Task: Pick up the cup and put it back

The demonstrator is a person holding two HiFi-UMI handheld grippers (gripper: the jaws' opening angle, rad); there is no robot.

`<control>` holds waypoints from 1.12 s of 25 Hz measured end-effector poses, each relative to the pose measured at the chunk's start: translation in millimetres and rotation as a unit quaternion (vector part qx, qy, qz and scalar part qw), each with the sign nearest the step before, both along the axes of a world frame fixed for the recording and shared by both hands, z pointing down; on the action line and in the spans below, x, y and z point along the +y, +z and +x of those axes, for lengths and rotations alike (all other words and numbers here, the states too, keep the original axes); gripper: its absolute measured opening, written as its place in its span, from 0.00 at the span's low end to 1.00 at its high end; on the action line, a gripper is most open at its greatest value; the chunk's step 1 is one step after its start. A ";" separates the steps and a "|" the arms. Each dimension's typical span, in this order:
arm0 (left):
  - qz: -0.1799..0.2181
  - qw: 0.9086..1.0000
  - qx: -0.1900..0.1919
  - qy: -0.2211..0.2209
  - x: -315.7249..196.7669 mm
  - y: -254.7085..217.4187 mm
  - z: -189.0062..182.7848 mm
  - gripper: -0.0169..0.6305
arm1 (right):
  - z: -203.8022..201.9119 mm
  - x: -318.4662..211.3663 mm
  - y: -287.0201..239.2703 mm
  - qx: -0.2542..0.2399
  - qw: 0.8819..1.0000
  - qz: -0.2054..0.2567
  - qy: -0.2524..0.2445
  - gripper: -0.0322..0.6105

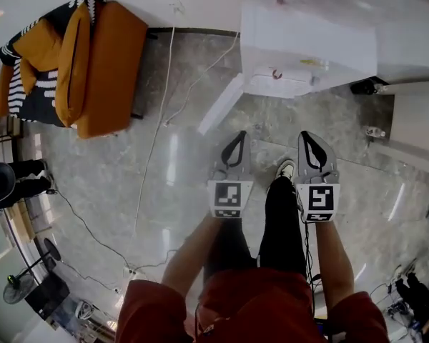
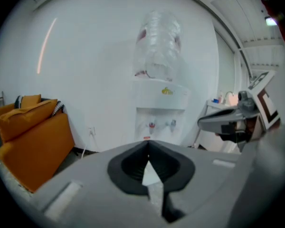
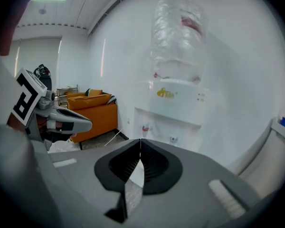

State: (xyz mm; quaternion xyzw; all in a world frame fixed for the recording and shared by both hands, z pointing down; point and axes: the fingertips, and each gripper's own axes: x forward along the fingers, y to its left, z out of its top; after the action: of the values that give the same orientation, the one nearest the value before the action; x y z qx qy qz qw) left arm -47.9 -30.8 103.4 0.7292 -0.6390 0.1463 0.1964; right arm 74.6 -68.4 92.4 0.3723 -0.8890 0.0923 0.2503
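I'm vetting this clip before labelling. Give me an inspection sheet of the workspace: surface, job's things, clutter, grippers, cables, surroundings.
Surface: polished grey stone floor; no worktop in front, only a white water dispenser.
Job's things: cup, nothing seen.
Clutter: white panel lying by the dispenser's base.
Grippers: left gripper jaws together, nothing between them; right gripper the same. Both point at the dispenser.
Cables: white cable running from the wall across the floor; dark cable further left.
Surroundings: orange sofa with a striped cushion; clear water bottle on top of the dispenser.
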 end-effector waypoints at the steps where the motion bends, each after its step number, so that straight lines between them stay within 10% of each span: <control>1: 0.005 1.000 -0.006 -0.004 -1.0 -20.1 -0.3 0.03 | 4.2 -1.3 -18.5 0.001 1.000 0.001 -0.002 0.05; 12: 0.038 0.998 -0.041 0.000 -15.1 -181.5 -31.6 0.03 | 24.5 -4.2 -153.0 -0.024 0.999 -0.011 0.033 0.05; 28: 0.030 0.998 -0.044 0.032 -10.4 -255.3 -21.1 0.03 | 33.8 -12.4 -251.7 -0.048 0.998 0.008 0.026 0.05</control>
State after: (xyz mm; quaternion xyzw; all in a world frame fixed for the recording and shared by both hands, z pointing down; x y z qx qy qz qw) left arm -69.1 -41.2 -151.9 0.7478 -0.6274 0.1652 0.1410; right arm 108.5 -80.8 -159.3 0.3923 -0.8908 0.1095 0.2016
